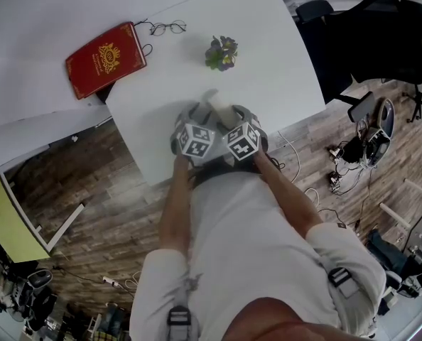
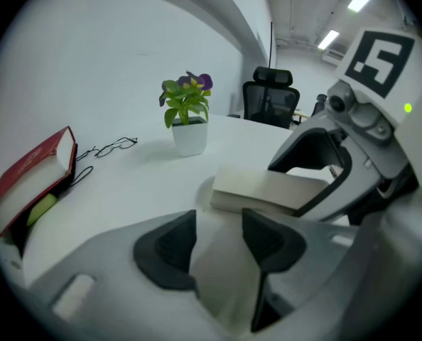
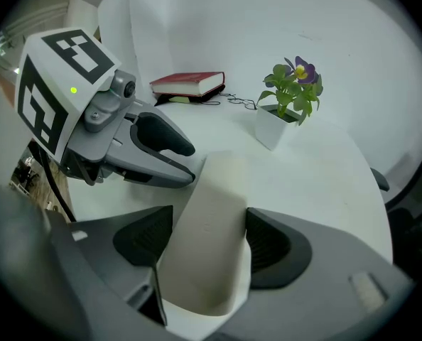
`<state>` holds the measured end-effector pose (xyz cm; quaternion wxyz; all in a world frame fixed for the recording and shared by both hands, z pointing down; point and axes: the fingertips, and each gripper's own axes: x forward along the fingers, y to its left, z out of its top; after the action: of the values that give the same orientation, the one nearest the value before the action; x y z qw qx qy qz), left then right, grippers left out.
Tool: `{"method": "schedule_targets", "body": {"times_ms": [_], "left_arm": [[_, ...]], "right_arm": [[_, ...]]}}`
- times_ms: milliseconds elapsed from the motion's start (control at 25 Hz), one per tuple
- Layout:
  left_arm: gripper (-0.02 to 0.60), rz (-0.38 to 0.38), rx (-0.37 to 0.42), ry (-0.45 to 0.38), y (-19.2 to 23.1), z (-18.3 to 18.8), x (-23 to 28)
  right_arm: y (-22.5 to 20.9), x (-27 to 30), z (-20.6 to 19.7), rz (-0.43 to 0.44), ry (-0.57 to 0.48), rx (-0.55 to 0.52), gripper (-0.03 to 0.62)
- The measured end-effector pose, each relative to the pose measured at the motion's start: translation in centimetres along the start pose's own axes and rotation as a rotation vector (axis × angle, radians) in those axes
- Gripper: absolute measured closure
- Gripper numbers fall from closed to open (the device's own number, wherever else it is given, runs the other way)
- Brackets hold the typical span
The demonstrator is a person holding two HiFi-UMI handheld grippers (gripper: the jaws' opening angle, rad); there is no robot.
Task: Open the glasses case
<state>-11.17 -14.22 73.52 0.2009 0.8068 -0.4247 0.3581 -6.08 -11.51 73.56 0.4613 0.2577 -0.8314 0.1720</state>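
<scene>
- Down at the near edge of the white table [image 1: 282,69], the cream glasses case [image 1: 218,105] is sitting between both grippers, its far end poking out toward the potted plant [image 1: 222,52].
- left gripper [image 2: 218,241] is clamping one end of the case, pads pressing on both sides.
- right gripper [image 3: 209,241] is standing really wide, with the case filling the whole gap and both pads lying against its sides, so it's gripping too.
- can't tell if the case is touching the tabletop.
- red book [image 1: 104,59] and a pair of glasses [image 1: 168,28] are lying just beside each other at the far left, well apart from the case.
</scene>
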Motion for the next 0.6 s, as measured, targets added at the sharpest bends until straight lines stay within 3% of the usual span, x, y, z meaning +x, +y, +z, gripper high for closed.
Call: {"method": "schedule_targets", "body": {"times_ms": [600], "left_arm": [[0.377, -0.007, 0.018, -0.006, -0.32, 0.33, 0.2]], "right_arm": [[-0.26, -0.37, 0.15, 0.073, -0.019, 0.05, 0.27]]}}
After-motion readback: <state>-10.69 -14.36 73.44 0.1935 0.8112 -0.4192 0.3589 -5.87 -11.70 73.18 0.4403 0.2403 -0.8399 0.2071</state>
